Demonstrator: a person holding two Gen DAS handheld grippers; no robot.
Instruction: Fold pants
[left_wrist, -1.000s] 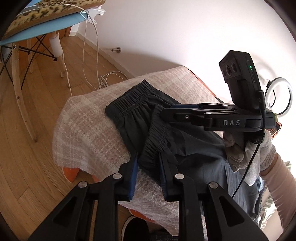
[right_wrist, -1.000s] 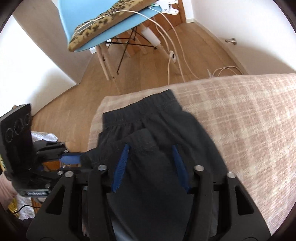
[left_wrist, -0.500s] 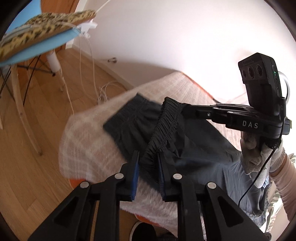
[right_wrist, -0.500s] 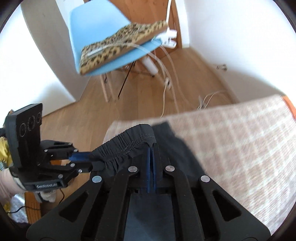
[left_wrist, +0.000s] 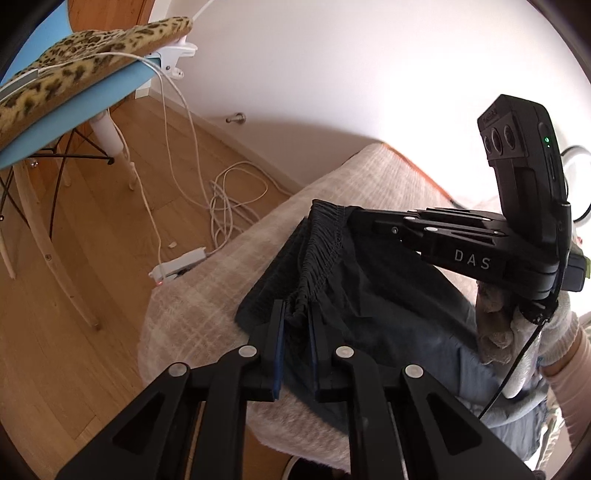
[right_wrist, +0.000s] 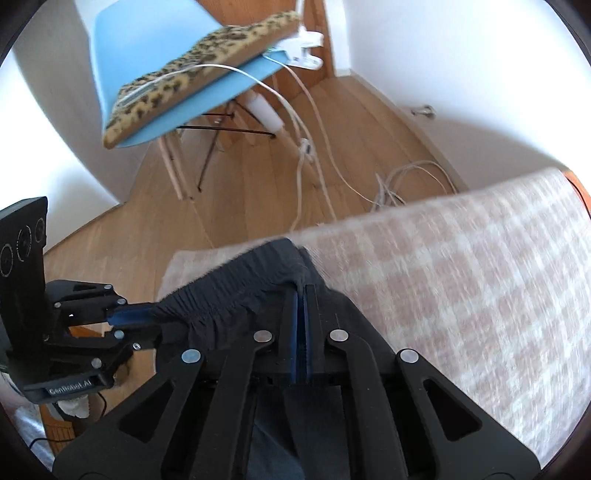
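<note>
Left gripper (left_wrist: 295, 317) and right gripper (right_wrist: 301, 295) each pinch the pants (left_wrist: 369, 295) waistband, lifted over the plaid blanket (right_wrist: 443, 280) near its chair-side edge. Risk: elastic slipping from the shallow left pinch, collapsing the fold.

"DAS" marks the right gripper (left_wrist: 350, 218); "GenRobot.AI" (small print) the left gripper (right_wrist: 155, 315).
</note>
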